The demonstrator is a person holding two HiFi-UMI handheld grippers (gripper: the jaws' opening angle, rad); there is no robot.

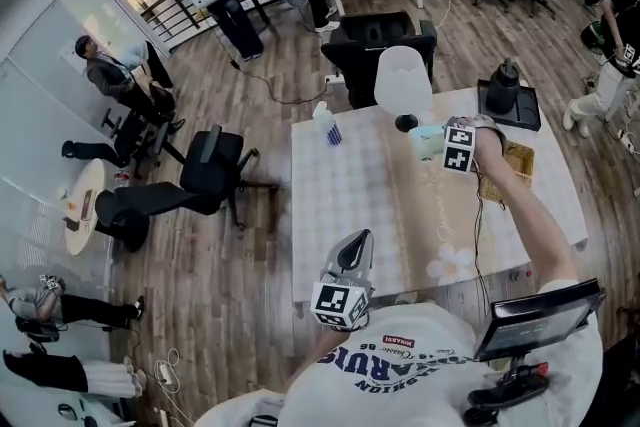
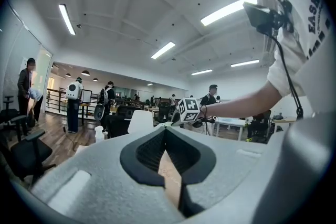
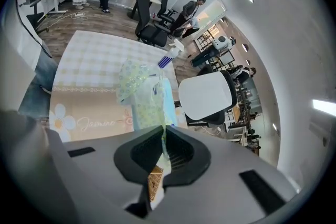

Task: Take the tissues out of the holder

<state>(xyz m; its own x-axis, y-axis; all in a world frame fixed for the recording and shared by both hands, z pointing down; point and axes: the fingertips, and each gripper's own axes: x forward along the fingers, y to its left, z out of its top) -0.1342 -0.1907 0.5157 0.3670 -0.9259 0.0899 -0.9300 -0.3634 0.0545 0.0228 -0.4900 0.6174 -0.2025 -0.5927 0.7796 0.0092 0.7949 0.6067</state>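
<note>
My right gripper (image 1: 447, 147) reaches over the far right part of the table (image 1: 350, 195), shut on the top edge of a pale green and blue tissue pack (image 1: 427, 142). In the right gripper view the pack (image 3: 144, 94) hangs from the closed jaws (image 3: 164, 131) above the tablecloth. Just right of that gripper lies the woven holder (image 1: 517, 165), and a bit of it shows under the jaws (image 3: 154, 183). My left gripper (image 1: 352, 260) is held at the table's near edge, shut with nothing in it (image 2: 166, 134).
A white spray bottle (image 1: 327, 125) stands at the table's far left. A black kettle on a dark tray (image 1: 503, 87) sits at the far right. A white chair back (image 1: 403, 80) and a black office chair (image 1: 375, 50) stand behind the table. Several people are around the room.
</note>
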